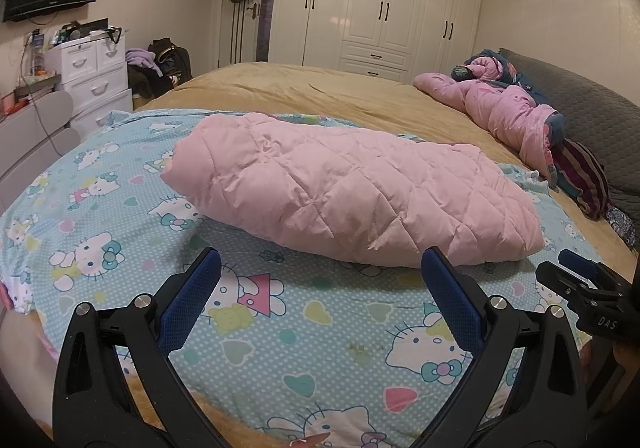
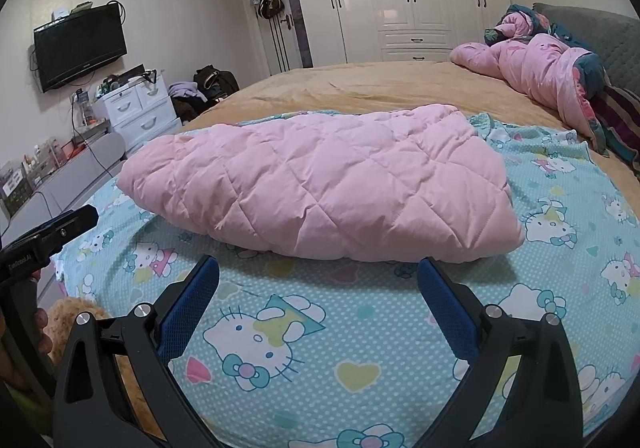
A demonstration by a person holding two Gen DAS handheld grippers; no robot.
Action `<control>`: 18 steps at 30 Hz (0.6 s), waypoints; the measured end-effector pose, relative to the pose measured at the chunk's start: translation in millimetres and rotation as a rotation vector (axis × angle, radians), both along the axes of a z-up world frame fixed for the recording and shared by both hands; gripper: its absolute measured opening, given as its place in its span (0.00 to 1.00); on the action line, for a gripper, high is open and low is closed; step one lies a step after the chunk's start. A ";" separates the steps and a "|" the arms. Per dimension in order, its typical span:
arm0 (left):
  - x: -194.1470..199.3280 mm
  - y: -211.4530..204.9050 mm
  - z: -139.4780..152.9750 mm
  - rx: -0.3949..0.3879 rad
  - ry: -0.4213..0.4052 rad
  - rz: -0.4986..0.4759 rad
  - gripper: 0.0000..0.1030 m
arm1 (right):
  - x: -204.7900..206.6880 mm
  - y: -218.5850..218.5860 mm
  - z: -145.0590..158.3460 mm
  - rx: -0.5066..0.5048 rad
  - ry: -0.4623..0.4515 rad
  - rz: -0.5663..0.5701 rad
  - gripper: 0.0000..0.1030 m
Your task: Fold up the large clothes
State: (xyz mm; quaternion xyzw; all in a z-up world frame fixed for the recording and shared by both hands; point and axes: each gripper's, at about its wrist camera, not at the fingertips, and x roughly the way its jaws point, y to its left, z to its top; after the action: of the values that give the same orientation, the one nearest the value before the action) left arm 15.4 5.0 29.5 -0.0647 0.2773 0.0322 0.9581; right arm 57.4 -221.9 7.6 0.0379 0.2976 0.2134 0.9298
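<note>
Left wrist view: the left gripper hovers, jaws wide and empty, near the folded pink quilted jacket on the cartoon-cat sheet; "DAS" reads on the right gripper.

Right wrist view: the right gripper is spread wide, empty, the jacket just beyond.

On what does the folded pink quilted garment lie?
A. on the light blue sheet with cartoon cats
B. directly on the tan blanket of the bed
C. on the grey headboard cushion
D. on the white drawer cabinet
A: the pink quilted garment rests on the light blue cartoon-cat sheet, which is spread over the tan blanket; both grippers, left and right, are open and hold nothing.
</note>
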 end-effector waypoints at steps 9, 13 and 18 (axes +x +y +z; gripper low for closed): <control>-1.9 0.7 1.8 0.007 0.001 0.005 0.91 | -0.5 1.5 -0.6 -0.004 0.000 0.000 0.96; -4.1 1.1 3.2 0.010 -0.001 0.011 0.91 | -1.0 0.5 -0.9 -0.004 0.003 0.000 0.96; -4.6 0.8 3.3 0.004 0.001 0.012 0.91 | -1.2 -1.1 -1.1 -0.005 0.003 -0.002 0.96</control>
State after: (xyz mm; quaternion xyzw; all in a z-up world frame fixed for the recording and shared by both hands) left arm 10.8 5.8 32.8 -0.0646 0.2772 0.0385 0.9579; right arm 56.2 -223.0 6.6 0.0359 0.2997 0.2117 0.9295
